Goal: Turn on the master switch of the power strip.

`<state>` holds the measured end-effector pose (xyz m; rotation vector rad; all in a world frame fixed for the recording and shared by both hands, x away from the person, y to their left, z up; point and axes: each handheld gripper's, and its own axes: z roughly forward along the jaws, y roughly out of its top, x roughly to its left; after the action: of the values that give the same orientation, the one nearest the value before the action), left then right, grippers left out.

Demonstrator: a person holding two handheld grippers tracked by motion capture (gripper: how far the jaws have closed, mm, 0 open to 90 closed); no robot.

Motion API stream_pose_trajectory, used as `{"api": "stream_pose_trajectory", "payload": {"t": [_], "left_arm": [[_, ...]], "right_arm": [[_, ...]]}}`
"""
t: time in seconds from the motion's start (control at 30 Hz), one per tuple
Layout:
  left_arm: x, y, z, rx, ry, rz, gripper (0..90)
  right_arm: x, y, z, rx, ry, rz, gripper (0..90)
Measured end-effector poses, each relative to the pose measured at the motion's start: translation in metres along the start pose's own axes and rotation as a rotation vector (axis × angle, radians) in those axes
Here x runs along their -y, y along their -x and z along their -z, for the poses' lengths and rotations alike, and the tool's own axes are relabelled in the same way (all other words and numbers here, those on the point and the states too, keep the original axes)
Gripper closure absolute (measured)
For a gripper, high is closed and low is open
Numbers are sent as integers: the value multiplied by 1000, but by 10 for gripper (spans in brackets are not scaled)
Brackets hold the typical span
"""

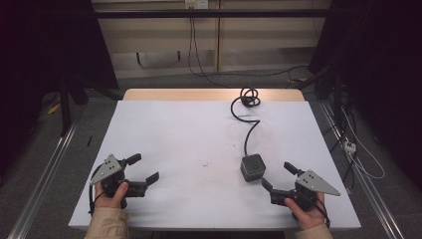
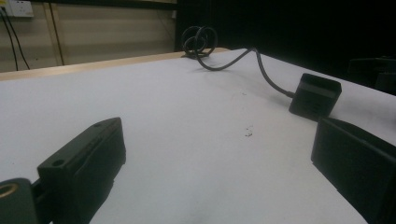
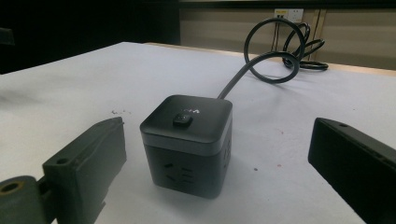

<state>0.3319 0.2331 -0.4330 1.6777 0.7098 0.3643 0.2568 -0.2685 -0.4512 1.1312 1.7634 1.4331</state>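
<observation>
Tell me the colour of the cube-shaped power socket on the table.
Dark grey, almost black, all over the cube socket; the right gripper view shows it best.

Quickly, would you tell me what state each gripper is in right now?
Left gripper: open, holding nothing.
Right gripper: open, empty, jaws facing the black socket cube.
</observation>
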Motion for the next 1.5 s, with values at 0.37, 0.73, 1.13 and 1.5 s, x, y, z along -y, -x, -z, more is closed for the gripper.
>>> {"api": "stream_pose_trajectory", "payload": {"t": [0.37, 0.73, 1.13, 1.5], "left_arm": [[-1, 1, 0, 0, 4, -8, 28], [-1, 1, 1, 3, 12, -14, 28], [-1, 0, 3, -7, 13, -14, 28], [-1, 1, 3, -3, 14, -15, 29]], "right_arm": [[-3, -1, -2, 1, -5, 6, 52], [-10, -1, -3, -19, -11, -12, 174], [-17, -2, -6, -48, -26, -46, 324], [-21, -4, -11, -72, -56, -51, 523]]}}
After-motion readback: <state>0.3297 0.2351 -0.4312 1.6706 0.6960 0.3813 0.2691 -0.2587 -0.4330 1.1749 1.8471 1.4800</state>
